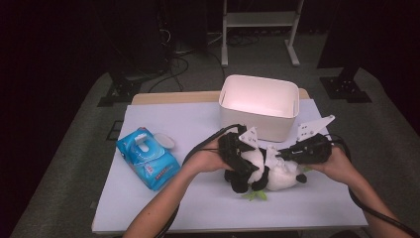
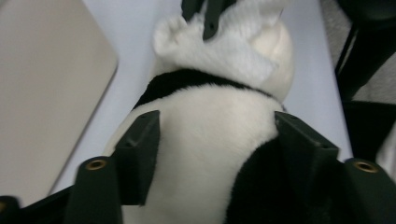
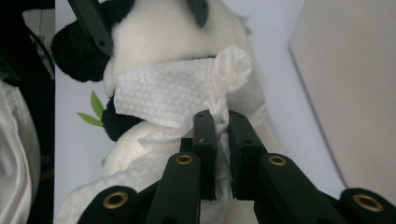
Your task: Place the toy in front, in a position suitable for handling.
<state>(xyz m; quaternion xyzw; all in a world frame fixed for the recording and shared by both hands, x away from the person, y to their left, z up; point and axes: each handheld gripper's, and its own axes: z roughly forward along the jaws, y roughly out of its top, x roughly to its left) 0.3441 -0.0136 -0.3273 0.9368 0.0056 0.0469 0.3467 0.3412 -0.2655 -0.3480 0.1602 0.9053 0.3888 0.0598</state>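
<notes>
High view: one plush panda [image 1: 270, 171], one white wipe [image 3: 173, 93], one white bin [image 1: 260, 106] and one blue wipes pack [image 1: 147, 157], its print unreadable, on the surface [image 1: 198, 198]. The left hand-held gripper [image 2: 212, 140] clasps the panda's body; the right hand-held gripper [image 3: 221, 135] pinches the wipe.

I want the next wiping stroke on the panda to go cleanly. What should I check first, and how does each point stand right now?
1. Right claw pinches the white wipe: ok, its jaws are shut on a bunched corner.
2. Wipe lies on the plush panda: ok, it is spread over the white fur.
3. Left claw steadies the panda: cannot tell; its jaws stand either side of the body, but whether they press is unclear.
4. White bin clear of both claws: ok, it stands behind them.
5. Blue wipes pack out of the way: ok, it lies off to the left.
</notes>
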